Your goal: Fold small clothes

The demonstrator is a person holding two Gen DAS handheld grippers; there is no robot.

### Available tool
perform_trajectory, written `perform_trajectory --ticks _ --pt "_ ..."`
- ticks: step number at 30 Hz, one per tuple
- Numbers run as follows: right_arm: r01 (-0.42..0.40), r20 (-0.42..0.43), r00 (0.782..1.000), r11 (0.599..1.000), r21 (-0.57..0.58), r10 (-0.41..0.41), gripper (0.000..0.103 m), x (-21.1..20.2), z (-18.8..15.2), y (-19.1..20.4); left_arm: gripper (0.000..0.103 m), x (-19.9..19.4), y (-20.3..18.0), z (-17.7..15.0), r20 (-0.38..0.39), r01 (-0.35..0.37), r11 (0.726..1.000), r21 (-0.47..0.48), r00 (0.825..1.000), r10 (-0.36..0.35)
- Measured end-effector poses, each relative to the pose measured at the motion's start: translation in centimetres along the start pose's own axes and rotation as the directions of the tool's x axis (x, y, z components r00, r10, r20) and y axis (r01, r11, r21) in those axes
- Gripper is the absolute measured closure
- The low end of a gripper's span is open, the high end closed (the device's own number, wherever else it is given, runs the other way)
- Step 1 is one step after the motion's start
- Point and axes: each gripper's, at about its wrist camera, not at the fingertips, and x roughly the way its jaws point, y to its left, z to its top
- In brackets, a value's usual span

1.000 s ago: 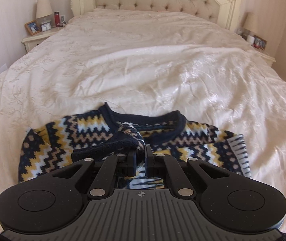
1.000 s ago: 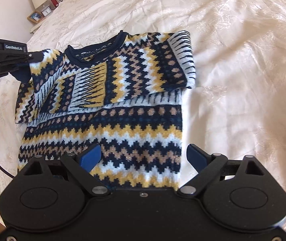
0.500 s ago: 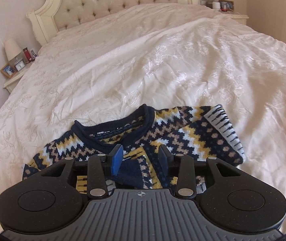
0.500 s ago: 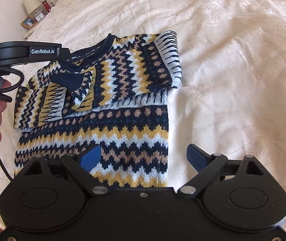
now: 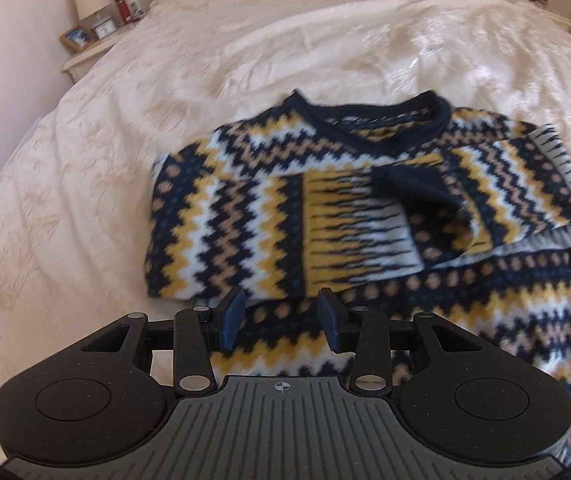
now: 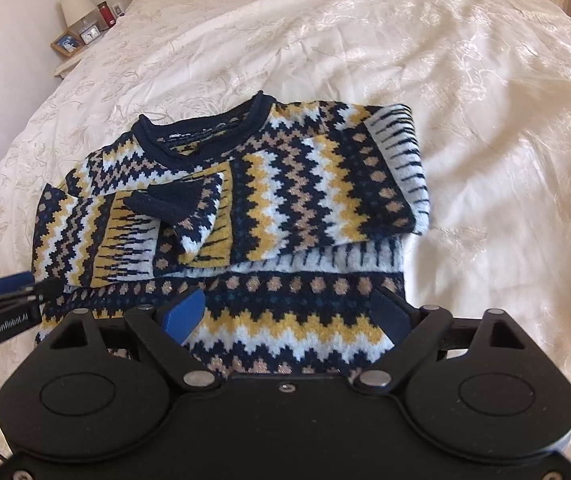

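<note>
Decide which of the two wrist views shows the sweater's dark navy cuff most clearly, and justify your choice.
The right wrist view. There the navy cuff is sharp, lying on the sweater chest just below the neckline. In the left wrist view the same cuff is fully visible too, but motion blur softens its edges.

Sweater (image 6: 285,216) on bed (image 6: 485,100), nightstand (image 6: 65,64) behind-left

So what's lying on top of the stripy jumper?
Both sleeves are folded across the jumper's chest: the left sleeve, with its dark blue cuff, and the right sleeve. The chest underneath is covered, so it cannot be seen.
</note>
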Motion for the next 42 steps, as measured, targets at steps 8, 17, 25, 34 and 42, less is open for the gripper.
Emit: perform_trajectory --ticks 8,17,25,34,42 --pt "-0.020 -0.001 1.000 0.978 -0.209 0.020 0.034 3.7 4.2 7.0 0.064 2.0 4.7 -1.2 -0.087 -0.024 0.995 -0.100 0.996 0.015" --pt "0.052 -0.078 0.993 0.932 -0.360 -0.086 0.057 9.7 6.9 10.0 0.064 2.6 6.0 -1.1 -0.111 -0.022 0.990 -0.143 0.994 0.006" --pt "0.033 -0.086 0.995 0.981 -0.191 -0.050 0.085 8.3 7.8 4.9 0.064 2.9 5.9 -0.2 -0.112 -0.020 0.986 -0.163 0.994 0.001" --pt "0.062 -0.070 0.995 0.997 -0.052 -0.066 0.087 6.0 7.4 -1.1 0.064 3.2 4.8 1.6 -0.101 -0.006 0.988 -0.152 0.995 -0.010" --pt "0.046 -0.091 0.995 0.999 -0.027 -0.049 0.080 6.3 6.8 -1.3 0.064 3.5 4.4 3.3 -0.072 -0.002 0.992 -0.124 0.997 -0.007"
